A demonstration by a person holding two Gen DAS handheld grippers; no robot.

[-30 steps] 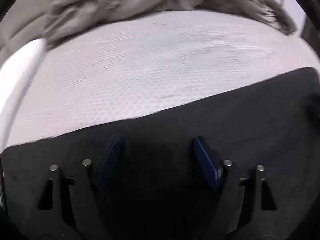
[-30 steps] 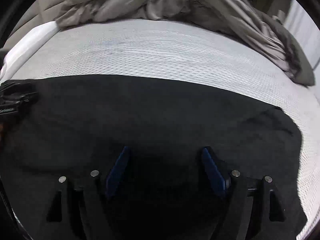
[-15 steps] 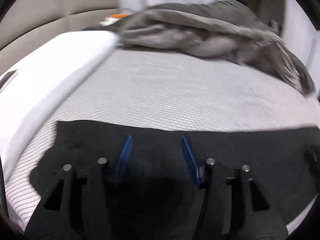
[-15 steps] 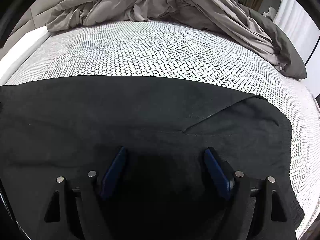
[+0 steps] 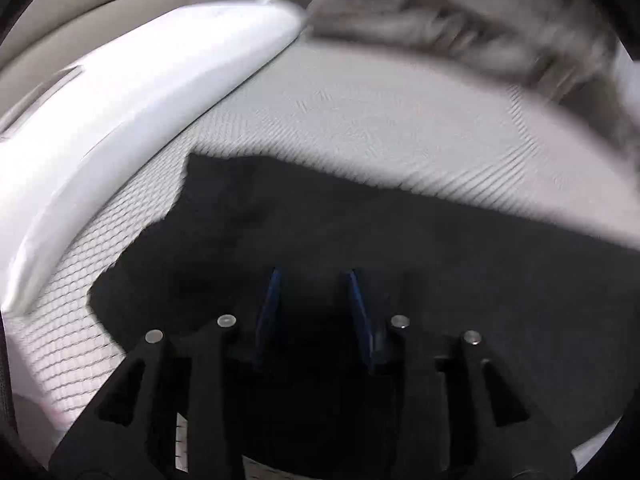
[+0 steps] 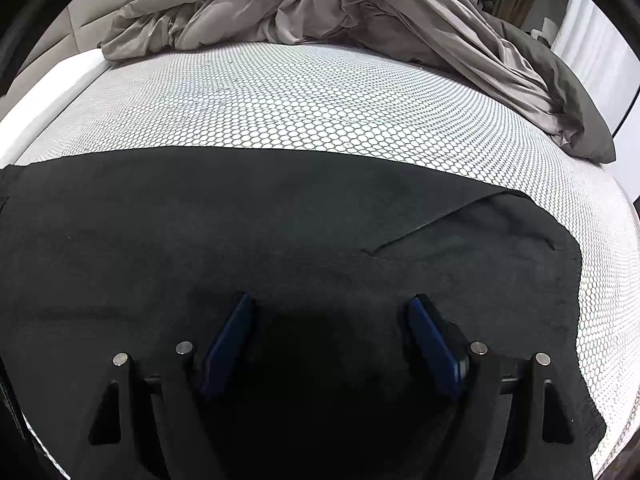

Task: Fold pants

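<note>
The left gripper (image 5: 312, 280) has just been closing; its 2 blue pads (image 5: 269, 308) stand narrowly apart above the black pants (image 5: 440, 264), whether pinching cloth I cannot tell. The right gripper (image 6: 330, 312) is spread wide over the pants (image 6: 240, 224), gripping nothing. The pants lie flat on the honeycomb-patterned mattress (image 6: 300, 96), a rumpled grey duvet (image 6: 360, 8) beyond

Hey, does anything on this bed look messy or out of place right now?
Yes. A grey duvet is bunched in a rumpled heap along the far side of the mattress. The black pants lie mostly flat, but near their right end one layer overlaps another at a slant.
</note>
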